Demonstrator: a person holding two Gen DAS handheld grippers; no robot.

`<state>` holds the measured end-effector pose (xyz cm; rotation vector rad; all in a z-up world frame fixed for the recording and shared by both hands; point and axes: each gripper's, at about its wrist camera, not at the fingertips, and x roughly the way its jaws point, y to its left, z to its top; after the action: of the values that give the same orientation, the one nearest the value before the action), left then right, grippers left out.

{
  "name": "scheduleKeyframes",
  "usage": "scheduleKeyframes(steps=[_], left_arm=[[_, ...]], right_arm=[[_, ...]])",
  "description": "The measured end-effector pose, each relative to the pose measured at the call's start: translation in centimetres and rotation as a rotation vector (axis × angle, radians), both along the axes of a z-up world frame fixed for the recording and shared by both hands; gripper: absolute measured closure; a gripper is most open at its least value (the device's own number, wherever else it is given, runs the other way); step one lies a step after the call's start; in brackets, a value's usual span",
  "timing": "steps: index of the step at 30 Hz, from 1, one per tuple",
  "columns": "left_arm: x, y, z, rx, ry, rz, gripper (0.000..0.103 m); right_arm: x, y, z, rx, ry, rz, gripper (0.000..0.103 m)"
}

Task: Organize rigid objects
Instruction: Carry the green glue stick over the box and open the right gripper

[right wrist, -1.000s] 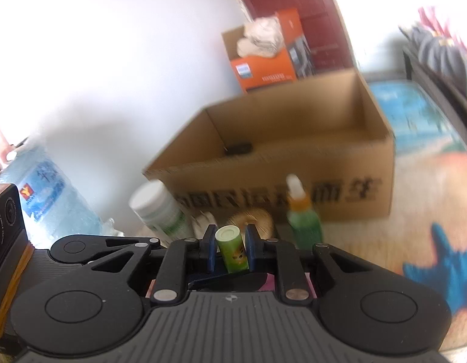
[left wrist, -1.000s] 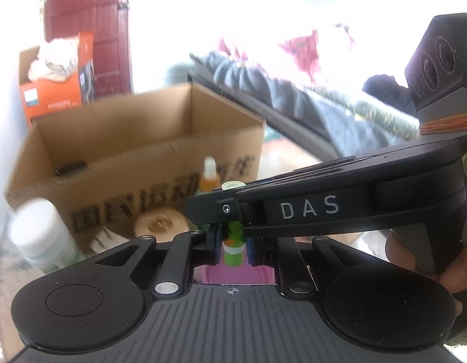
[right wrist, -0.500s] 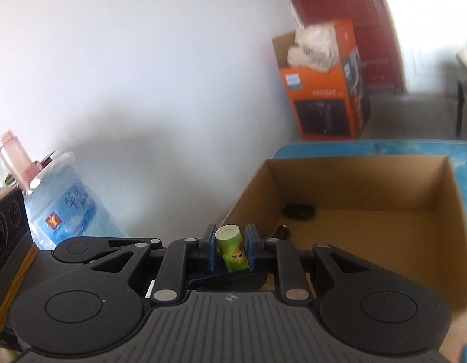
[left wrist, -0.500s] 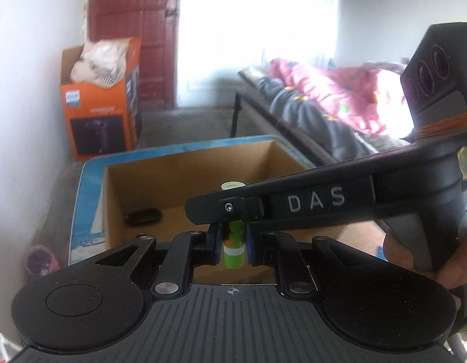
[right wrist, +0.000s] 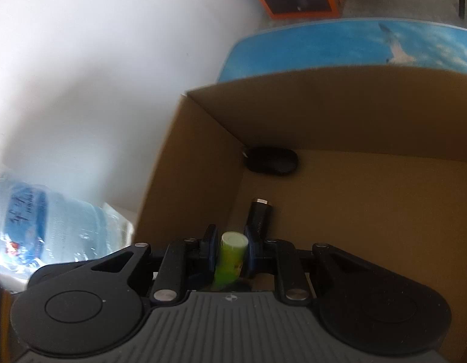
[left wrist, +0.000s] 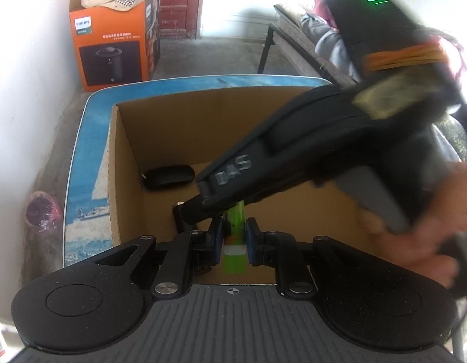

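Left wrist view: left gripper (left wrist: 234, 239) and right gripper (left wrist: 203, 208) both clamped on the green tube (left wrist: 234, 242), hovering over the cardboard box (left wrist: 124, 163) mid drop-off. Right wrist view: same tube (right wrist: 231, 257) pinched in the right gripper (right wrist: 232, 249), long axis roughly upright, pale cap up. Next probably lower and let go, clear of the black case (right wrist: 271, 163).

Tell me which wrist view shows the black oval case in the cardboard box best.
The right wrist view: the black oval case lies unobstructed in the box's far corner. The left wrist view shows it too, its right end hidden by the other gripper.
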<state>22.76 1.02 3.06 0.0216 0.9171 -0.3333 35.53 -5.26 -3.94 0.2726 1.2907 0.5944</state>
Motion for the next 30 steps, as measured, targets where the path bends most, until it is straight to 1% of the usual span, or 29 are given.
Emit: scheduleKeyframes(steps=[2,5,11,14,19,21,24,25,26,27,30], left_arm=[[-0.4,0.1,0.2,0.02,-0.027,0.005,0.087],[-0.9,0.6,0.7,0.013,-0.047,0.012,0.087],[-2.5,0.8,1.9,0.016,-0.095,0.017,0.086],[-3.6,0.8,2.5,0.002,-0.114,0.011,0.084],[-5.3,1.7,3.7,-0.038,-0.158,-0.002,0.079],[-6.3,2.2,4.4,-0.061,-0.189,-0.006,0.071],[-8.2,3.0,5.0,-0.093,-0.253,-0.009,0.063],[-8.9,3.4,5.1,-0.103,-0.272,-0.008,0.061],[-9.4,3.7,5.2,-0.111,-0.288,-0.006,0.057],[-10.0,4.1,5.3,-0.119,-0.304,-0.003,0.054],[-11.2,5.2,5.0,-0.136,-0.329,0.012,0.049]], right_arm=[[0.7,0.7,-1.0,-0.029,0.013,0.005,0.082],[1.3,1.4,-1.8,-0.037,0.027,0.007,0.082],[1.2,2.2,-2.2,-0.033,0.033,0.01,0.082],[0.7,1.5,-1.6,-0.022,0.023,-0.003,0.081],[-1.1,-1.2,1.0,-0.019,-0.02,-0.013,0.08],[-2.1,-2.6,2.0,-0.038,-0.026,-0.007,0.08],[-3.5,-4.0,2.9,-0.118,-0.04,0.035,0.079],[-3.9,-3.7,2.9,-0.159,-0.042,0.059,0.079],[-4.1,-3.4,3.0,-0.199,-0.04,0.086,0.079],[-4.3,-3.2,3.0,-0.237,-0.032,0.12,0.079],[-4.8,-3.1,2.4,-0.335,0.005,0.218,0.079]])
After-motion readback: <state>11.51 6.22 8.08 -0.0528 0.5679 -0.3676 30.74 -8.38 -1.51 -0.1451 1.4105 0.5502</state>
